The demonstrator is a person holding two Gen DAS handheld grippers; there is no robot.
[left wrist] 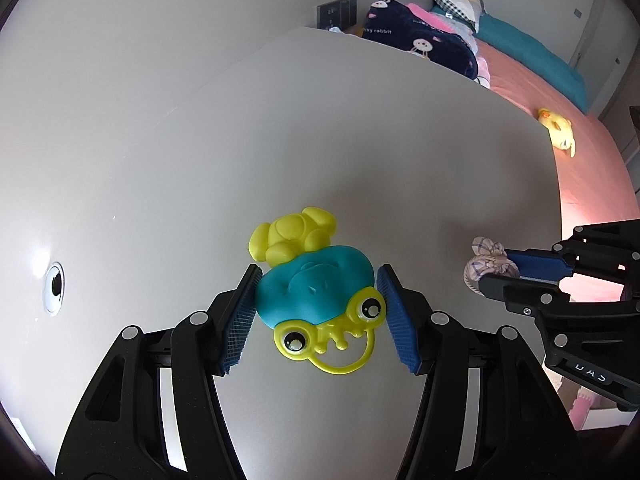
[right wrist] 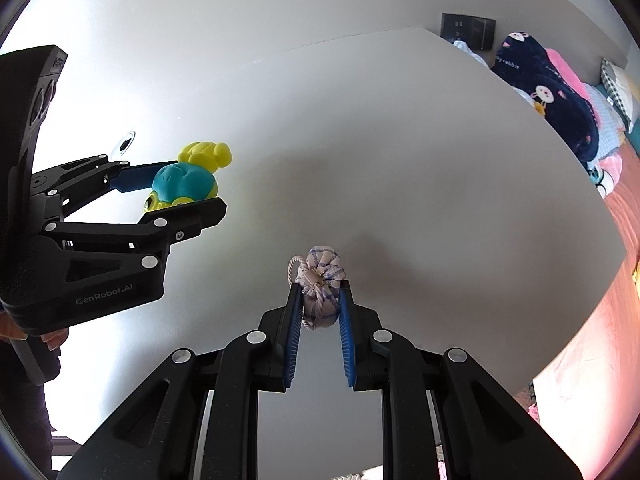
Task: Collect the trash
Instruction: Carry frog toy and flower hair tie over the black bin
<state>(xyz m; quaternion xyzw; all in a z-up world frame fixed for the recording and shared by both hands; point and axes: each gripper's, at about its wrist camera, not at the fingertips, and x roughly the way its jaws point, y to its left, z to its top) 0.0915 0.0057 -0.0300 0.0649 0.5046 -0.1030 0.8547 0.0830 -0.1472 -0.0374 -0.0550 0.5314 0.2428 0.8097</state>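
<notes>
A teal and yellow rubber frog toy (left wrist: pixel 316 292) sits between the blue pads of my left gripper (left wrist: pixel 318 280), which is shut on it above the white table (left wrist: pixel 280 140). The same frog toy (right wrist: pixel 186 180) and left gripper (right wrist: pixel 176 194) show at the left of the right wrist view. My right gripper (right wrist: pixel 320 294) is shut on a small white-and-blue checked cloth bundle (right wrist: pixel 320 280) with a cord loop, lifted off the table (right wrist: pixel 400 160). In the left wrist view that cloth bundle (left wrist: pixel 486 260) is pinched at the far right by the right gripper (left wrist: pixel 508 268).
A round cable hole (left wrist: pixel 54 286) is set in the table at the left. A bed with a pink sheet (left wrist: pixel 580 168), a dark rabbit-print blanket (left wrist: pixel 424 36), pillows and a yellow duck toy (left wrist: pixel 556 126) runs along the table's right side. A hand (right wrist: pixel 52 338) holds the left gripper.
</notes>
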